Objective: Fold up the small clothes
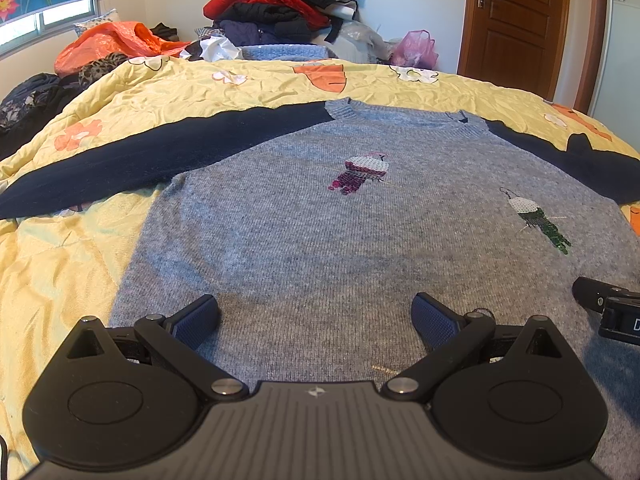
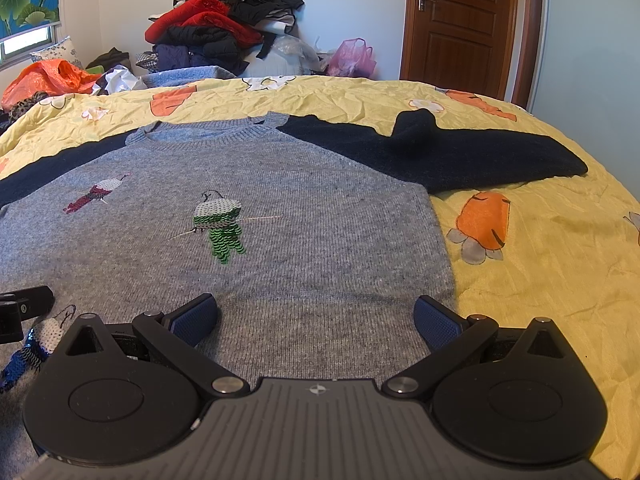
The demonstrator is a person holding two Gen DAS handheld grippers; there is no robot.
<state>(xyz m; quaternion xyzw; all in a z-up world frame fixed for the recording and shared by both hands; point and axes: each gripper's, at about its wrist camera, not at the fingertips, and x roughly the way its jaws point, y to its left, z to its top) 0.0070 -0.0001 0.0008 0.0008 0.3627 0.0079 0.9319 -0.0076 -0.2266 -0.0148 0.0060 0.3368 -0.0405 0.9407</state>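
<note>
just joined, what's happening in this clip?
A person holds two handheld grippers over a grey sweater with navy sleeves, laid flat, front up, on a yellow floral quilt. Both sleeves are spread out to the sides. The left gripper and right gripper are open, low over the sweater's near part, gripping nothing. No fold has been made yet. A pile of clothes sits at the far end.

Before you the sweater [image 1: 320,232] lies flat on the quilt [image 1: 72,264], collar away, sleeves spread left and right, your left gripper [image 1: 316,320] and right gripper [image 2: 316,320] side by side over its hem, a clothes pile [image 1: 280,4] behind.
</note>
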